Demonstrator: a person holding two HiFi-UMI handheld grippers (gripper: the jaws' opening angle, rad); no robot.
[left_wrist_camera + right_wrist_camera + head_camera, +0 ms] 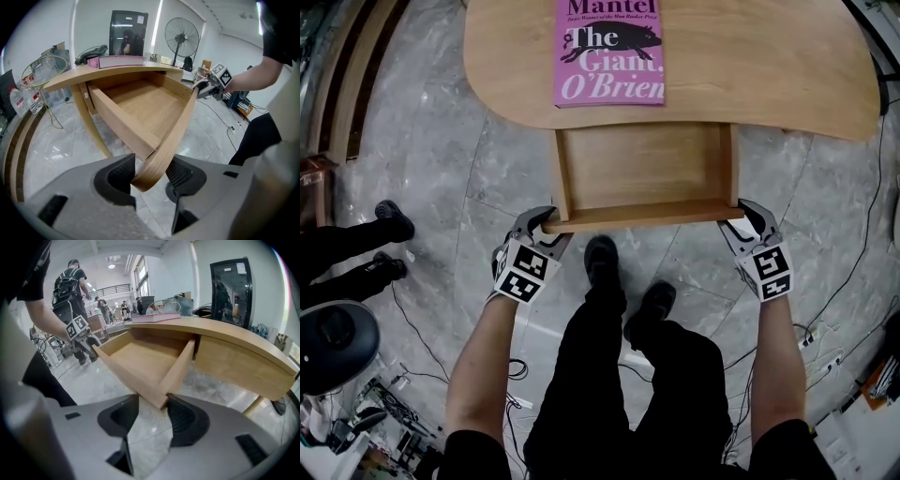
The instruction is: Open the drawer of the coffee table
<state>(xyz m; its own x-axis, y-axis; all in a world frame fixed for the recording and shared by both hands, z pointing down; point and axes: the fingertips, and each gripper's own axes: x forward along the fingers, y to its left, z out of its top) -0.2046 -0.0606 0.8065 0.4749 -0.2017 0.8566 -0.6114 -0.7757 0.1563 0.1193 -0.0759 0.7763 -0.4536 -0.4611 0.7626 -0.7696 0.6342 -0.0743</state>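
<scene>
Grey marble floor [422,141]: under and all round the drawer [642,169], with cables trailing to the drawer's lower left and right.

Bystander's shoes [394,217]: black, a pair, well to the left of the drawer and apart from it.

Left gripper [547,225]: at the drawer's front left corner, pointing steeply down. Jaws clamped on the left end of the front board, one ribbed pad against each face. Left marker cube [526,271] on the near side of the drawer, toward the person.

Drawer: light wood, standing well out from under the coffee table [750,66], toward the person. Wooden bottom in full view between the two side walls, front board nearest the person.

Book [608,52]: pink cover, lying flat on the tabletop just beyond the drawer, over its left half.

Person's own shoes [601,258]: black, on the floor just in front of the drawer's front board, between the two grippers.

Right gripper [746,216]: at the drawer's front right corner, pointing down. Jaws closed on the corner where the front board meets the right side wall, pads against the wood on both sides. Right marker cube [772,272] on the near side of the drawer.
</scene>
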